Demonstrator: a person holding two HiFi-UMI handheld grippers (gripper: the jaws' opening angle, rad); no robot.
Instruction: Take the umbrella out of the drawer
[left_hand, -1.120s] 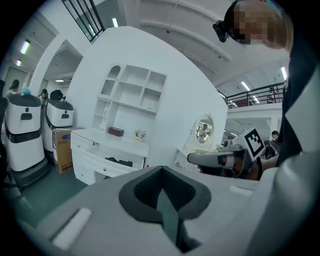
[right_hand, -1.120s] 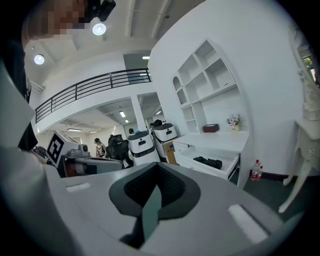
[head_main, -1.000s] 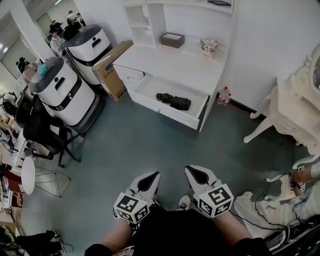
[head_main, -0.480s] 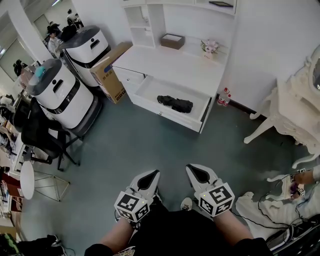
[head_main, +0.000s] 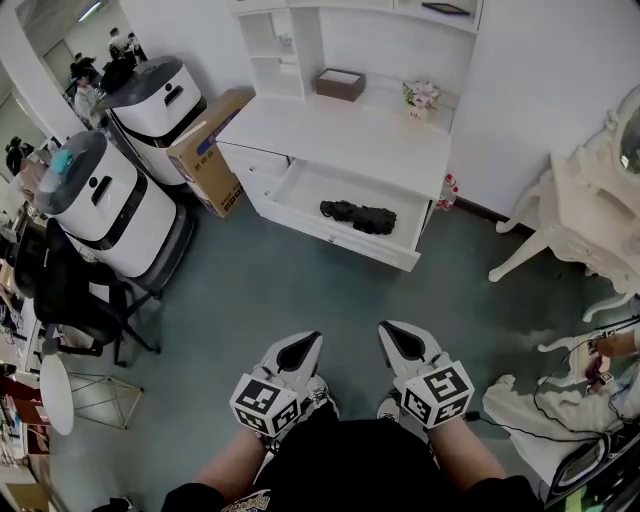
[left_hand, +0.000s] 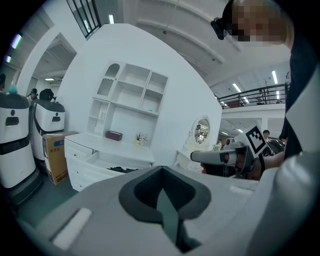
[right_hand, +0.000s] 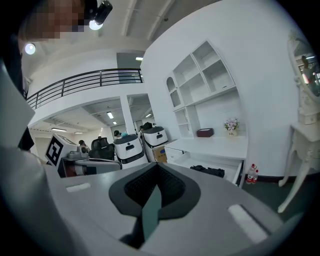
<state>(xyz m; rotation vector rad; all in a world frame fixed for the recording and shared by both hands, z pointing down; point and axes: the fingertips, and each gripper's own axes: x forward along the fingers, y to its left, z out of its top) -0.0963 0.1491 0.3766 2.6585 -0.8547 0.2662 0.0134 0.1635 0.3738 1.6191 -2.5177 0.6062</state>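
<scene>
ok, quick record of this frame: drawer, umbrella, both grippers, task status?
drawer: open, pulled out of the white desk
umbrella: black, folded, lying in the drawer
left gripper: shut, empty, close to the person, far from the drawer
right gripper: shut, empty, beside the left one
beside desk: cardboard box
status: umbrella not yet touched

readable text: none | cardboard box (head_main: 205, 150): blue print on its side, too small to read | left claw (head_main: 297, 352), right claw (head_main: 400, 340): black-and-white square markers, no letters or digits | bottles (right_hand: 252, 175): labels too small to read
</scene>
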